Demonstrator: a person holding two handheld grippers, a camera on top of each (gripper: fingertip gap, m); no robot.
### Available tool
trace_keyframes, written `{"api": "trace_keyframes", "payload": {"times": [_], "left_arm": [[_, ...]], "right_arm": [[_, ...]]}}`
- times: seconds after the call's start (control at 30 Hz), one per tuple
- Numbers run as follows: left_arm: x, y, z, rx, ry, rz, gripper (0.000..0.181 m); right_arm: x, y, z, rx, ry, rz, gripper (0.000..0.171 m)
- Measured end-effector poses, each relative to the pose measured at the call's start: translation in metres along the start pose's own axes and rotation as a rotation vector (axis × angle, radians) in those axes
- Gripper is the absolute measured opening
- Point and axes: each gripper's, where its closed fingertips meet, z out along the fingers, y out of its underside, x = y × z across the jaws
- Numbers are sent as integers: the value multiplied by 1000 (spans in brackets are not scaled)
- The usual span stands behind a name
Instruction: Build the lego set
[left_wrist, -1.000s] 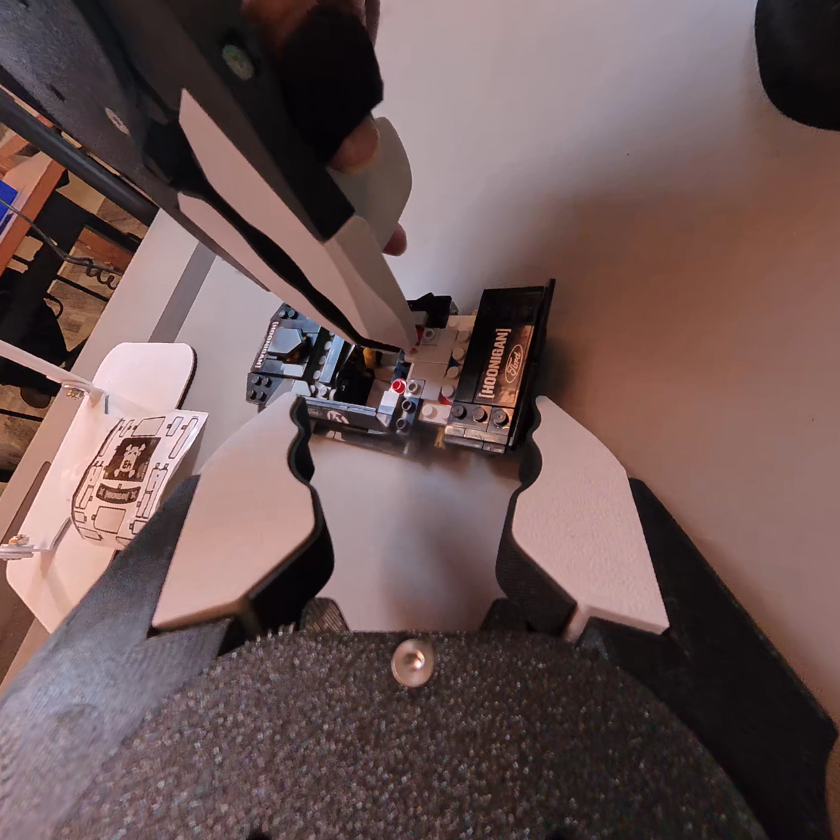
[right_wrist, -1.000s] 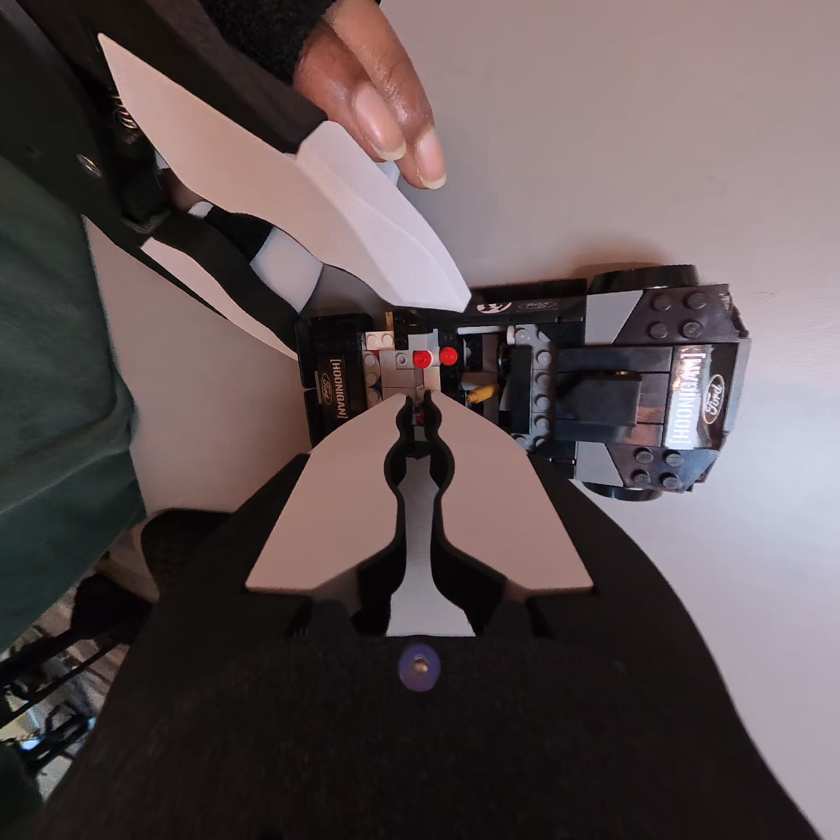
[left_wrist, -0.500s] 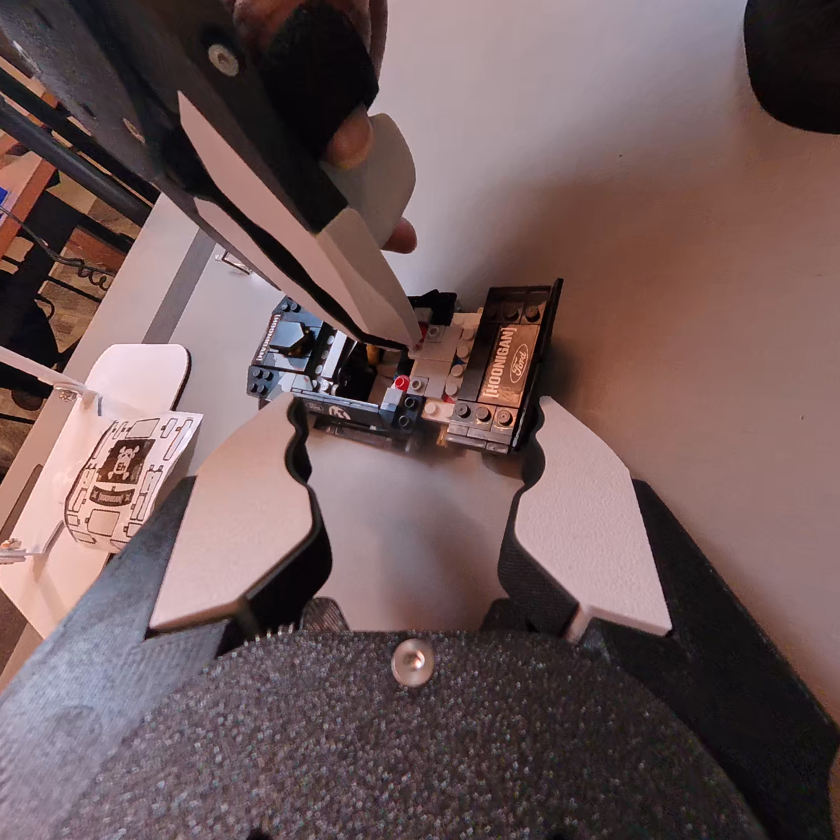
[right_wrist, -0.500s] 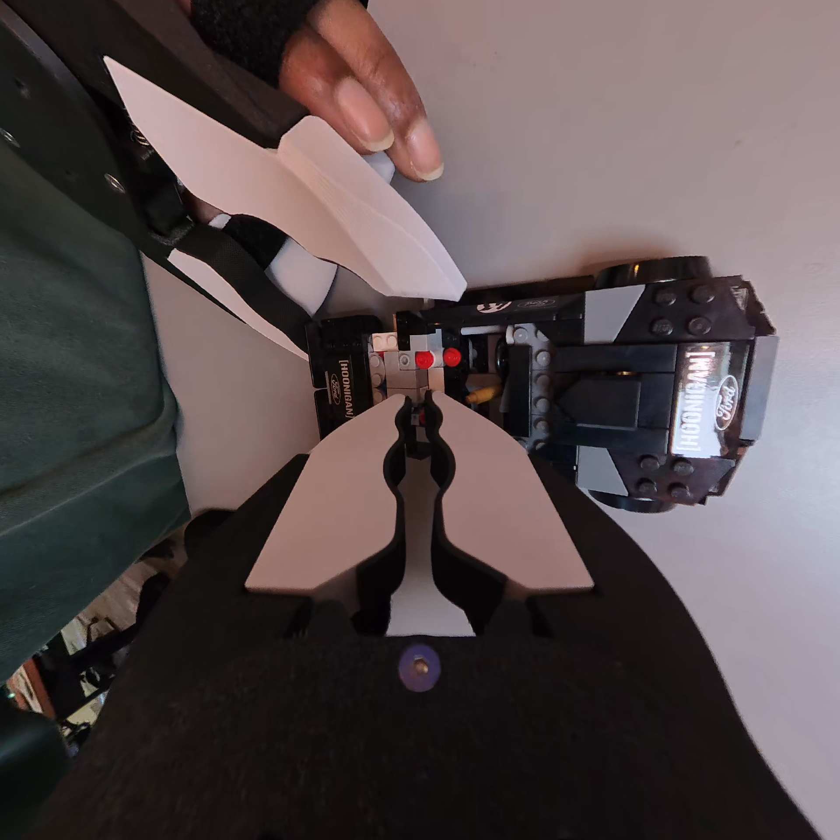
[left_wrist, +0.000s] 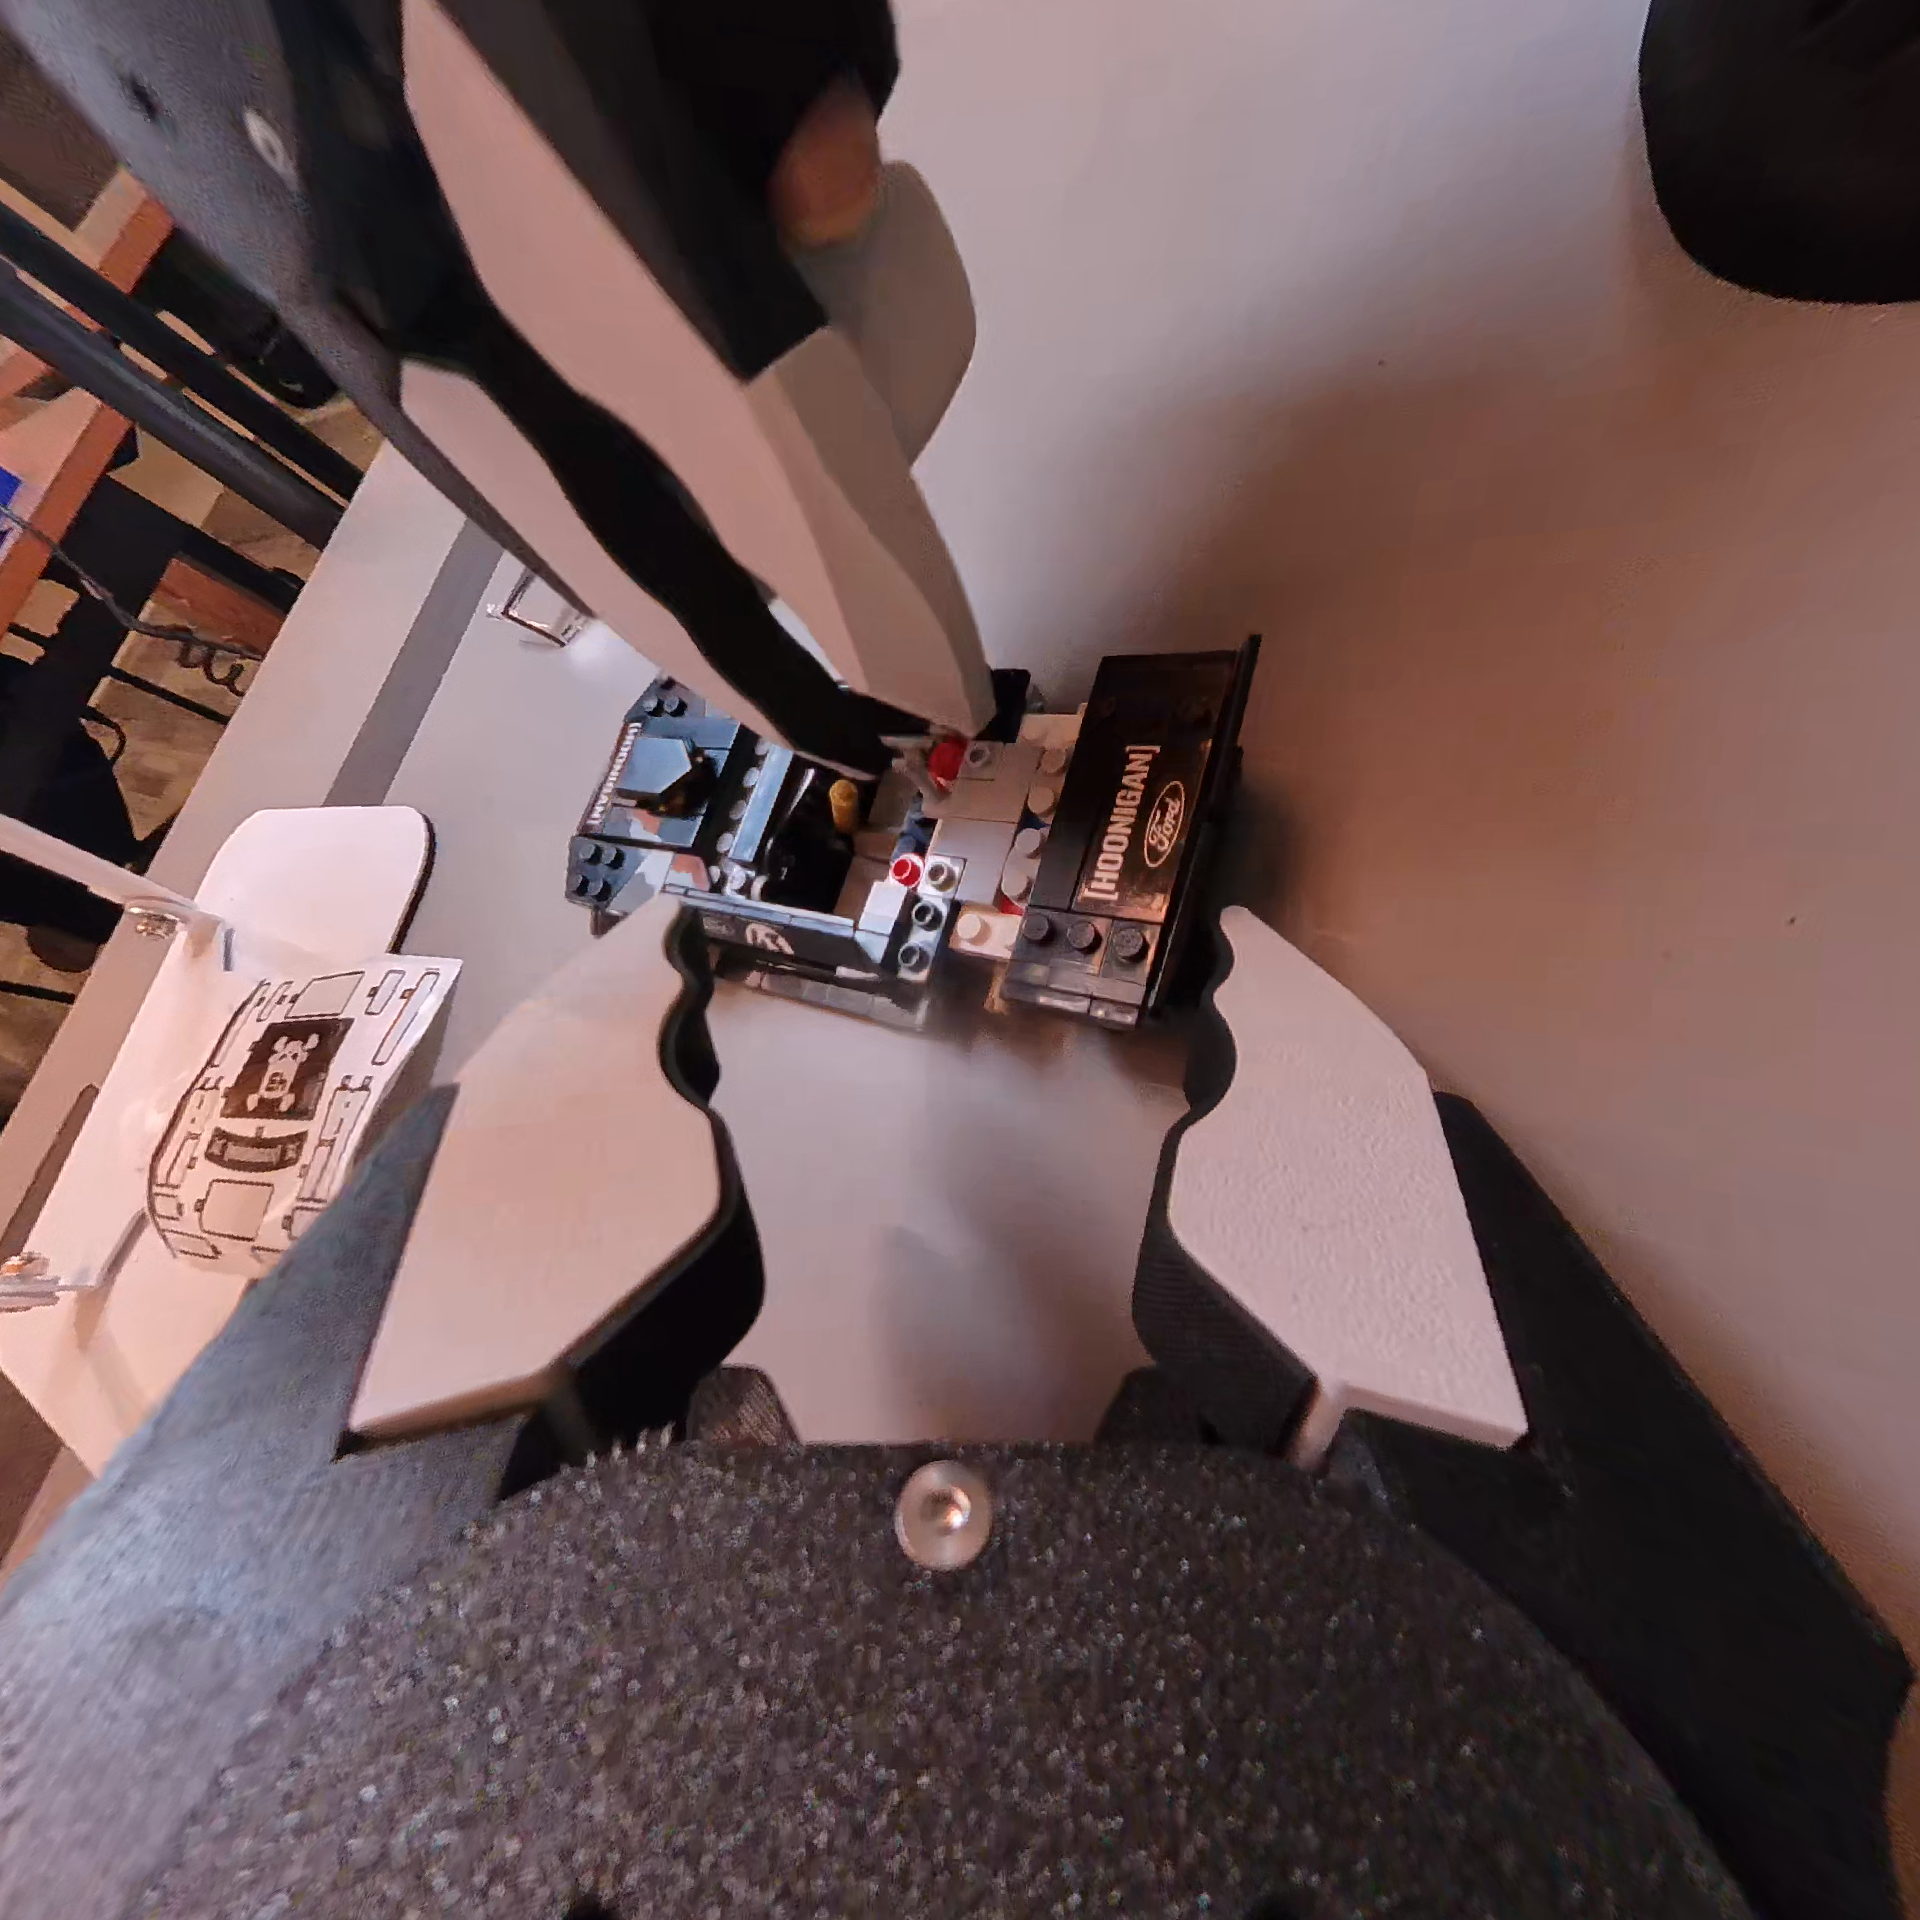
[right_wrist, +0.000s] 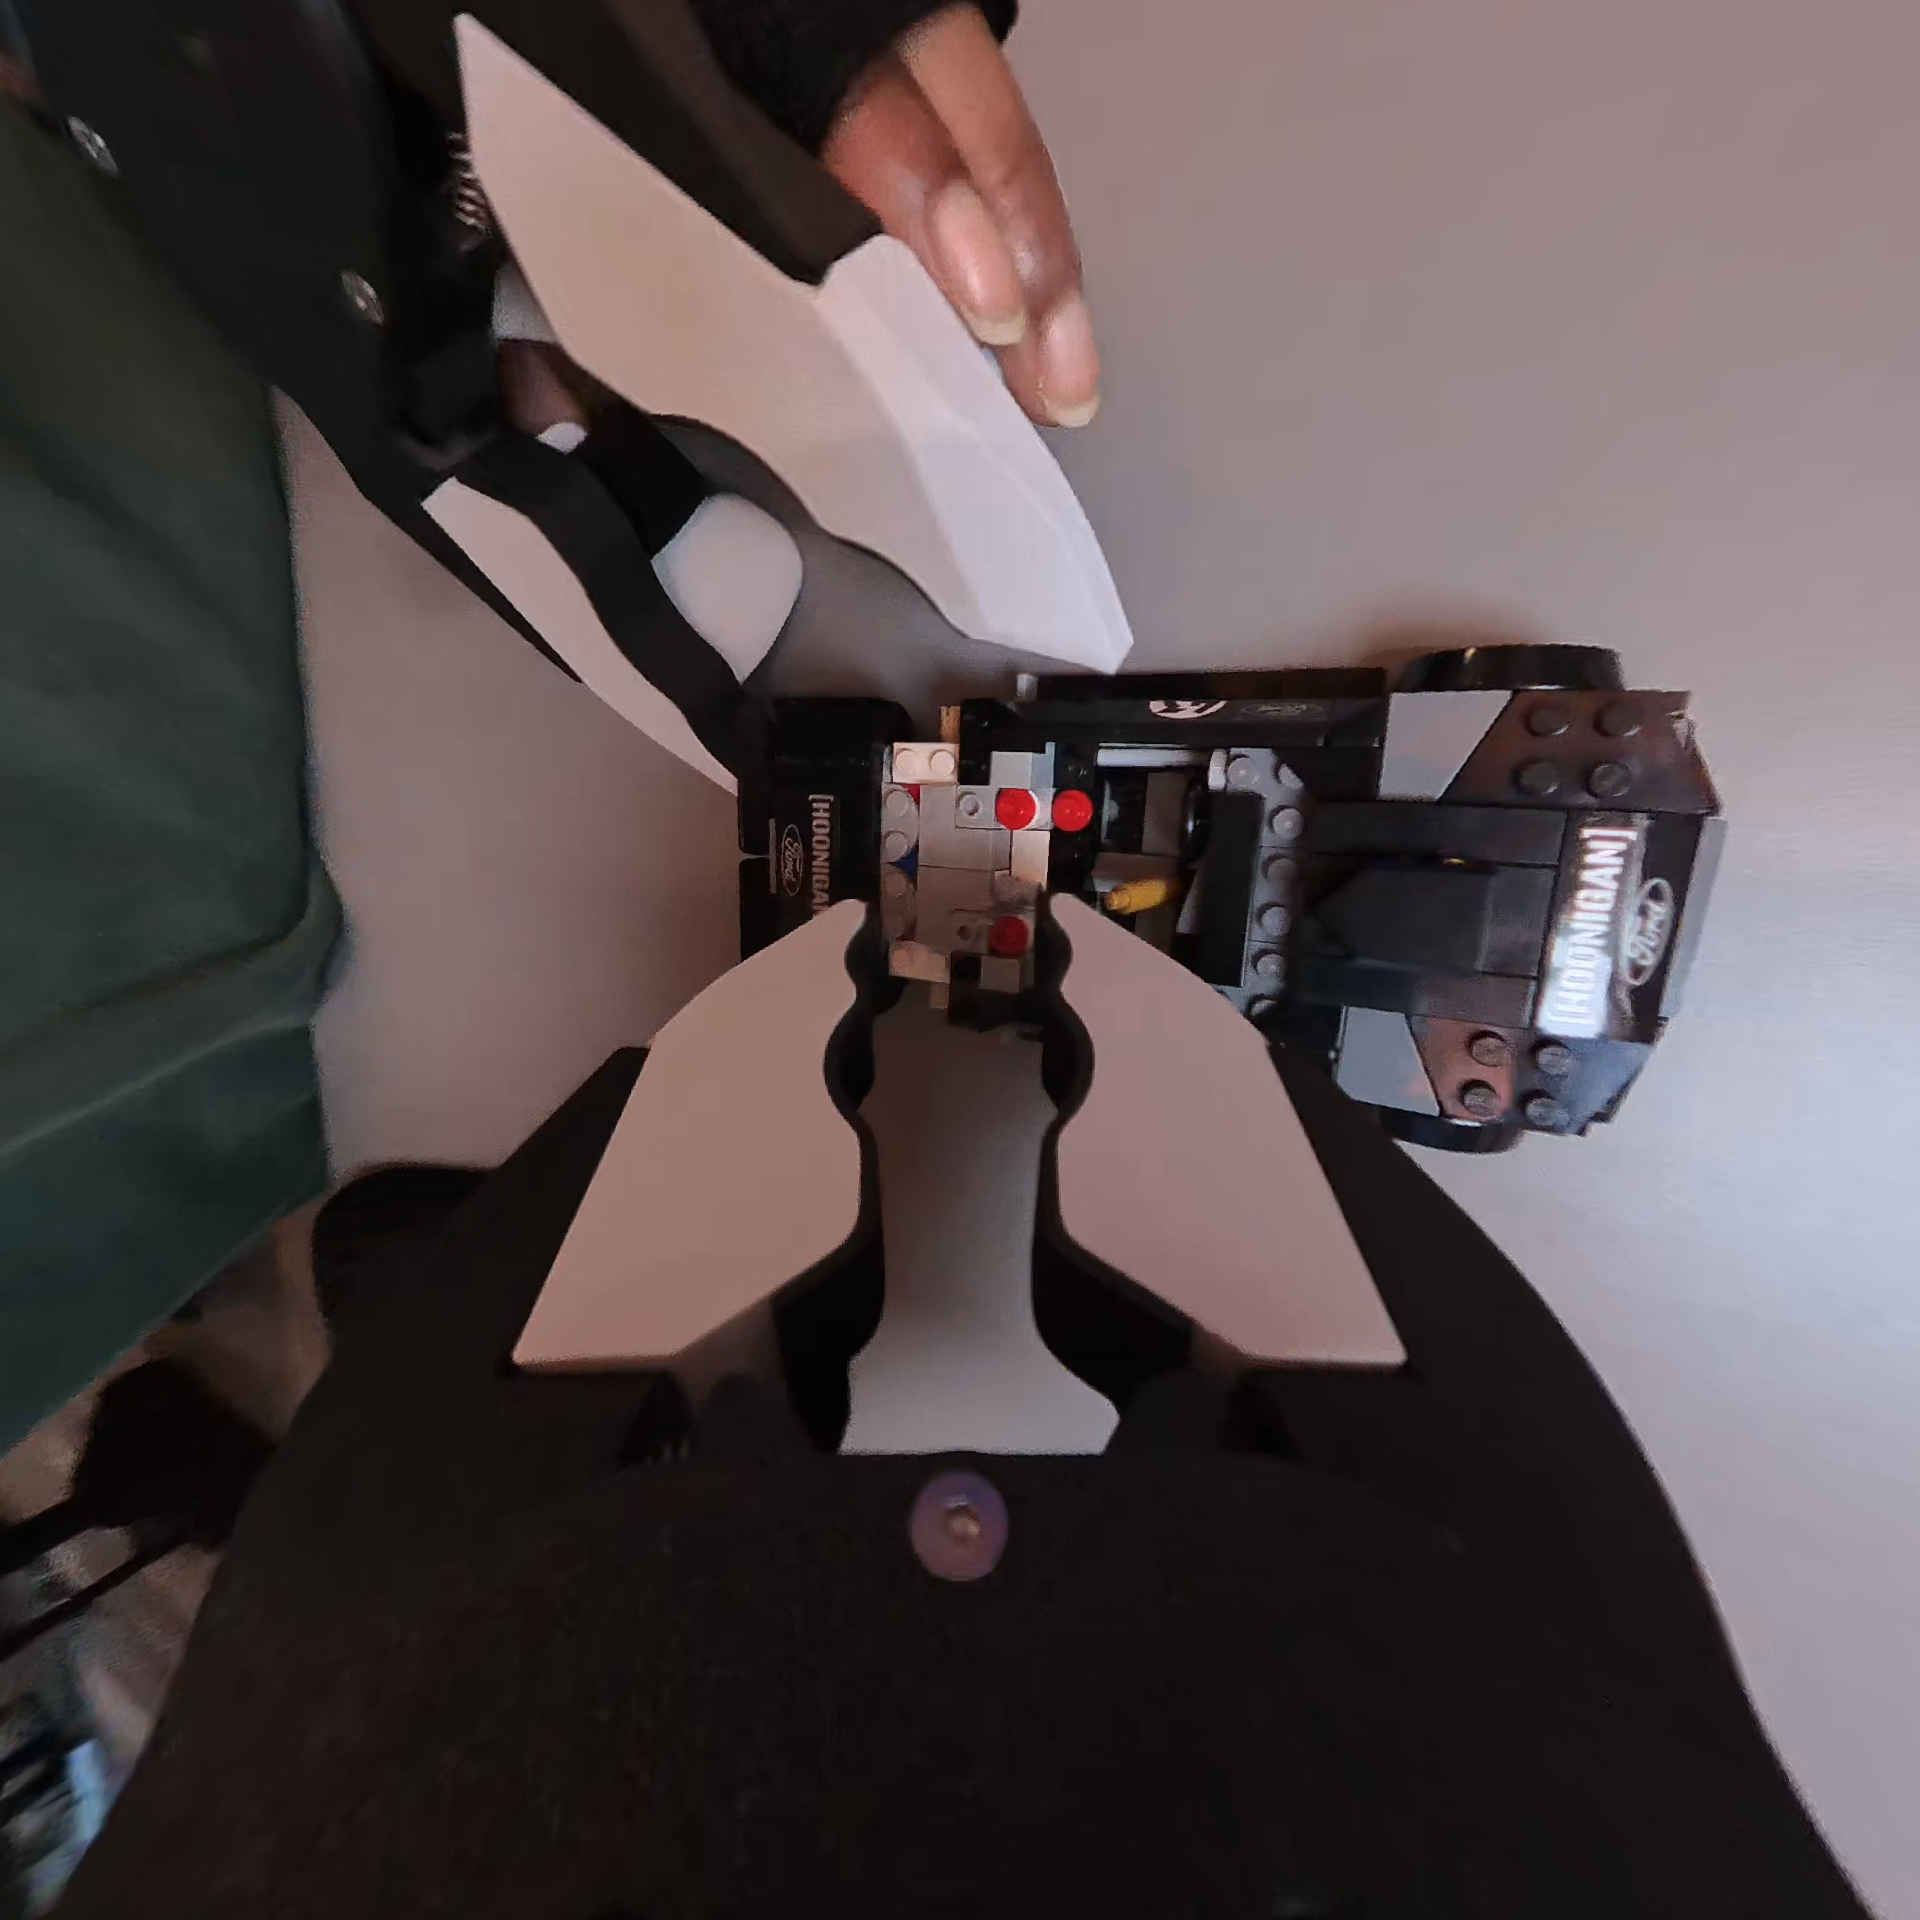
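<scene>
The lego car lay on its wheels on the pale worktop, well in from any edge that showed, its black nose to one side and its tail plate to the other; the open middle showed grey plates and red studs; the right gripper stood over that open section, its jaws parted a little with a small red-and-grey piece between the tips, and whether they touched it could not be told; the left gripper was spread wide and held nothing, one fingertip just beside the tail plate and the other near the car's side, so it bracketed the rear without clamping; a hand showed on the left gripper's body; a sheet with a car drawing sat on a white stand towards the worktop's edge; the step in hand looked like seating a small piece in the rear deck; the next move probably called for the left gripper to steady the car while the right one pressed straight down or drew clear without lifting the piece
</scene>
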Motion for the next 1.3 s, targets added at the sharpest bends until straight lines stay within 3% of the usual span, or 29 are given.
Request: {"api": "trace_keyframes", "payload": {"times": [0.27,1.3], "left_arm": [[1,-3,1,9,-2,15,89],[0,-4,5,5,-11,-26,92]], "right_arm": [[-1,4,8,-2,141,-141,46],[-3,3,15,113,107,-32,36]]}}
